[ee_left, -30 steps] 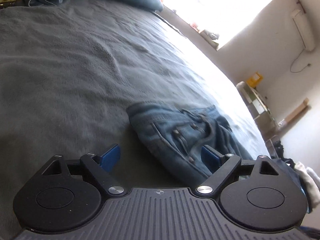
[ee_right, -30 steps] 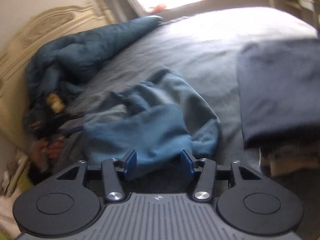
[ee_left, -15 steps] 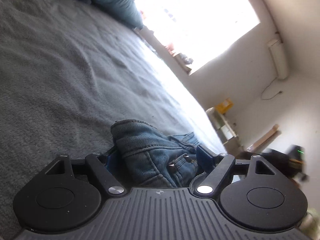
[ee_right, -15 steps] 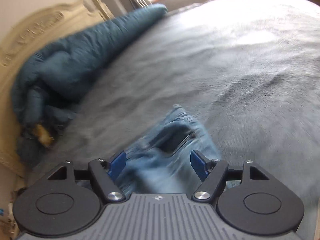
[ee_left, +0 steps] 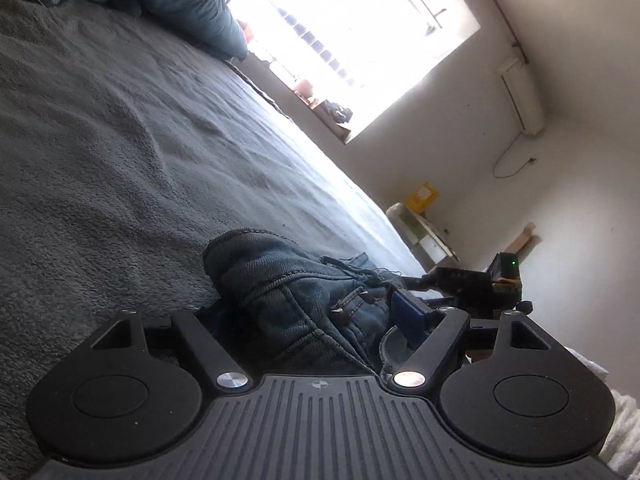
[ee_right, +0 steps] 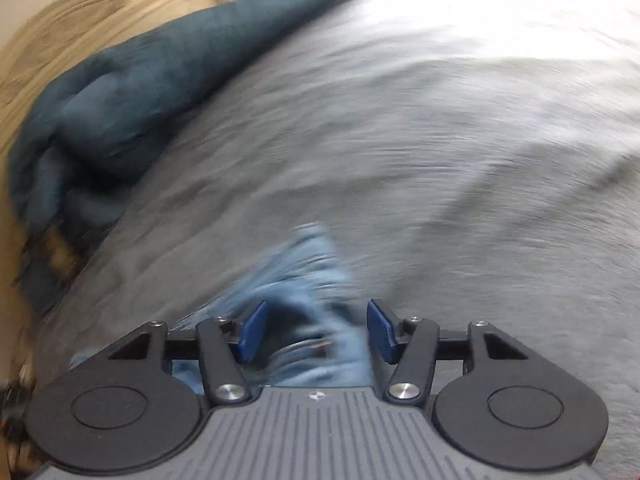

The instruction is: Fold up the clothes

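Jeans (ee_left: pixel 296 300) lie bunched on grey bed blanket (ee_left: pixel 120 160); left gripper (ee_left: pixel 308 312) and right gripper (ee_right: pixel 316 328) both closing with denim between jaws, pads not visibly pressing yet.

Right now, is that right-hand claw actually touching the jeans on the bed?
Cannot tell. In the right wrist view the right gripper is closing with the jeans bunched between its blue pads, but motion blur hides whether they press the denim.

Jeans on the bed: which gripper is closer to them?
Left, marginally. The left gripper has the jeans filling its closing jaws. The right gripper also straddles them, jaws closing, pads apparently clear of the blurred denim.
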`<state>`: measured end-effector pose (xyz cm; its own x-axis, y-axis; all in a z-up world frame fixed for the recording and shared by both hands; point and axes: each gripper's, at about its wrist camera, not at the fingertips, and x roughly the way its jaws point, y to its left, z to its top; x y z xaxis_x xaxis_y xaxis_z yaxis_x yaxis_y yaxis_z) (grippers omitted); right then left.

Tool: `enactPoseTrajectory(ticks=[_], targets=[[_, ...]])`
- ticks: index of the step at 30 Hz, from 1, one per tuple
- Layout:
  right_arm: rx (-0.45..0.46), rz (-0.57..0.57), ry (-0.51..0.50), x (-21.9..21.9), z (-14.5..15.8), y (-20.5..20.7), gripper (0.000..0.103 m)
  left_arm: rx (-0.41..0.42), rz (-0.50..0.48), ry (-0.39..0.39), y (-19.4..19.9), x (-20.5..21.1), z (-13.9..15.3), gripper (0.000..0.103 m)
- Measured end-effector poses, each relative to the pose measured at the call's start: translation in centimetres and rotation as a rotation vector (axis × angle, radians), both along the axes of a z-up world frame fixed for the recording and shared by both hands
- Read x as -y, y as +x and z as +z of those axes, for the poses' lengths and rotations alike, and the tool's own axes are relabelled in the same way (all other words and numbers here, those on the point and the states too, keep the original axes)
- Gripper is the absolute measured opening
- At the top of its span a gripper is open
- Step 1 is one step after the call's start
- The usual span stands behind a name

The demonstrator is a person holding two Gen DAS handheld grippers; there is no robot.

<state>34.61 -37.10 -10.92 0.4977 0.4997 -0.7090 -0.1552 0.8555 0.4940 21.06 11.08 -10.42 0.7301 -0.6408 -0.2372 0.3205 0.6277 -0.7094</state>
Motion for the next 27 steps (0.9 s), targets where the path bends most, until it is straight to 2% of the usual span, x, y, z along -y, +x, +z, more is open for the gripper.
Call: enactPoseTrajectory(ticks=[3, 4, 6, 7, 8, 10, 13, 16, 20, 22, 24, 27], targets=[[-0.042, 0.011, 0.096, -0.1, -0.8, 0.5, 0.064, -0.009, 0.011, -0.01, 0.0, -0.3, 0.0, 0.077], [-0.056, 0.048, 0.131, -0.5, -0.9, 0.3, 0.064, -0.013, 0.012, -0.015, -0.1, -0.4, 0.0, 0.076], [-0.051, 0.121, 0.12, -1.9, -0.5, -0.6, 0.064, -0.002, 0.021, -0.015, -0.3, -0.4, 0.6, 0.07], [-0.038, 0.163, 0.087, -2.8, -0.1, -1.1, 0.053, 0.013, 0.03, -0.01, -0.5, -0.4, 1.0, 0.062], [-0.026, 0.178, 0.052, -3.5, 0.4, -1.7, 0.036, 0.036, 0.04, 0.003, -0.8, -0.3, 1.5, 0.058], [-0.001, 0.194, -0.02, -4.9, 1.5, -2.9, 0.021, 0.063, 0.04, 0.013, -1.1, -0.2, 2.5, 0.049], [0.129, 0.194, -0.141, -7.0, 4.8, -5.7, 0.015, 0.082, 0.032, 0.039, -1.3, 0.3, 3.5, 0.042], [0.286, 0.188, -0.231, -9.0, 8.8, -9.0, 0.015, 0.086, 0.008, 0.068, -1.8, 0.7, 3.9, 0.042], [0.468, 0.184, -0.259, -10.9, 15.2, -13.8, 0.014, 0.059, -0.053, 0.071, -2.4, 1.0, 3.1, 0.054], [0.534, 0.19, -0.256, -11.6, 18.1, -16.4, 0.014, 0.043, -0.072, 0.052, -2.8, 0.8, 2.4, 0.054], [0.595, 0.208, -0.256, -12.6, 20.8, -19.4, 0.014, 0.039, -0.09, -0.008, -3.3, 0.5, 2.2, 0.054], [0.701, 0.226, -0.268, -13.4, 24.2, -24.5, 0.013, 0.111, -0.097, -0.083, -5.0, -0.2, 3.6, 0.054]])
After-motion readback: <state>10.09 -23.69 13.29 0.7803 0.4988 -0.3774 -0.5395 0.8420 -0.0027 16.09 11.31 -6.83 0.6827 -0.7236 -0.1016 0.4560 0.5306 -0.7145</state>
